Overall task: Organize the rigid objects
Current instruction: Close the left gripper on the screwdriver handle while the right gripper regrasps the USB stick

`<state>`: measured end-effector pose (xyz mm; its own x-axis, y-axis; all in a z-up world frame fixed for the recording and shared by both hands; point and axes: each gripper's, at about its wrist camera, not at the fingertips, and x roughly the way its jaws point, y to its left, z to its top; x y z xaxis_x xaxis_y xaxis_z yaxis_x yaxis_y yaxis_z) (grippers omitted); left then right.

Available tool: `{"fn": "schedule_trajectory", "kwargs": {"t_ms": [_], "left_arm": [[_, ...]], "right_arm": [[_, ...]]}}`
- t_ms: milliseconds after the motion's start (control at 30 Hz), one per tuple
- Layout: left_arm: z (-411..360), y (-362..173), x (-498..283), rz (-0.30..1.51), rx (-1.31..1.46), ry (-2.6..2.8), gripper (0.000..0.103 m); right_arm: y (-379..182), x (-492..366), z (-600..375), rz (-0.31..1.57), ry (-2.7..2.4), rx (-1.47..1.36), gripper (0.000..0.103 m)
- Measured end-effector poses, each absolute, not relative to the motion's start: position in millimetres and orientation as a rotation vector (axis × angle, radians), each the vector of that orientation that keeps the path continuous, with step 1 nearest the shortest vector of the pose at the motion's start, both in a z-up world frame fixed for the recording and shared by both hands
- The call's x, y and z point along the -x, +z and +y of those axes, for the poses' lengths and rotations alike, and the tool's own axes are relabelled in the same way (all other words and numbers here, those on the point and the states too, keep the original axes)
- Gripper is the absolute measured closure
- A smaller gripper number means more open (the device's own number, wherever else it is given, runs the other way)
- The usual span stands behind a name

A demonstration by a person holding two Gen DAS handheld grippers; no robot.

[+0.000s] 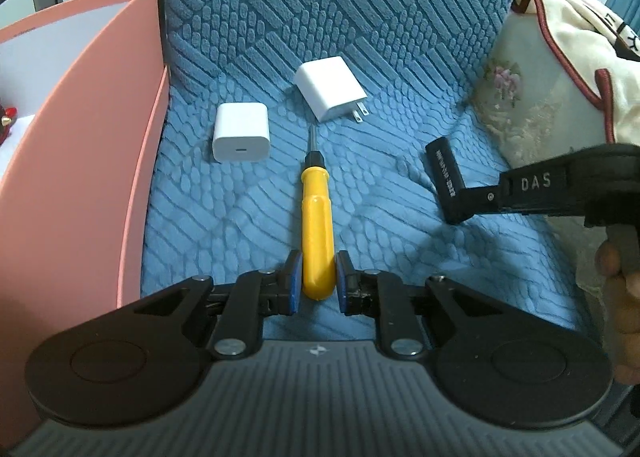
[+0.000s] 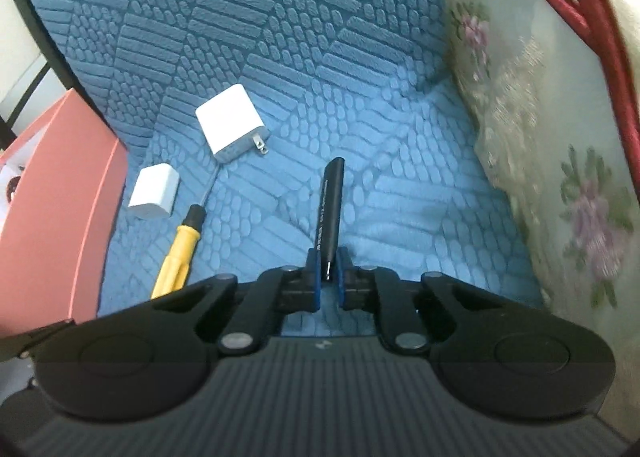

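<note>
I hold two items at once, one per gripper, so both can go to the box in a single pass. My left gripper [image 1: 318,283] pinches the butt of the screwdriver [image 1: 316,213] between its blue pads; the grip sits at the thick end, so the shaft points away from me and the weight hangs forward. The handle is smooth yellow plastic, rounded, with a black collar and a thin steel shaft.

My right gripper [image 2: 328,271] is pressed onto the near end of the black bar [image 2: 332,201], a slim, matte, hard-edged slab with small white print along one face. It is held edge-on, which suits the narrow gap.

Farther off, two white chargers lie free on the quilt [image 1: 380,37]: the small cube [image 1: 240,133] to the left, glossy with rounded corners and a port facing me, and the larger plug [image 1: 330,89] beyond it, its metal prongs pointing right.

The quilt is soft, ribbed blue fabric; items sink slightly. The pink box [image 1: 80,137], rigid card, stands at the left edge. A floral cushion [image 2: 560,177] bounds the right.
</note>
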<state>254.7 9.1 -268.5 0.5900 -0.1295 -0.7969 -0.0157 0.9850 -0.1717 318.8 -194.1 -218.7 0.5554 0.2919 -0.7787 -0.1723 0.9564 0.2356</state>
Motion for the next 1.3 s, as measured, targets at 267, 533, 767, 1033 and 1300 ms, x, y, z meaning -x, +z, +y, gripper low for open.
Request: {"fn": "schedule_trajectory", "kwargs": {"t_ms": [267,533,767,1033,1300], "left_arm": [[11,-269,-239,0.958,0.188,-0.089,0.083],[16,-262,-207,0.982,0.221,-0.110,0.083],[12,-263,-197,0.978,0.189,-0.109,0.083],[9,-263,-206,0.964,0.151,-0.086,0.077],[8,-266,-209,0.969,0.167,-0.106,0.078]], "right_arm": [[-213,-287,-190,0.960,0.274,-0.176,0.094],[-208,-236,-179,0.940,0.251,-0.125,0.099],[-209,-241,-186,0.909,0.256,-0.171,0.095],[-220,-268,-179,0.867,0.244,-0.147,0.057],[-228,-282,-162,0.847,0.271,-0.083,0.057]]}}
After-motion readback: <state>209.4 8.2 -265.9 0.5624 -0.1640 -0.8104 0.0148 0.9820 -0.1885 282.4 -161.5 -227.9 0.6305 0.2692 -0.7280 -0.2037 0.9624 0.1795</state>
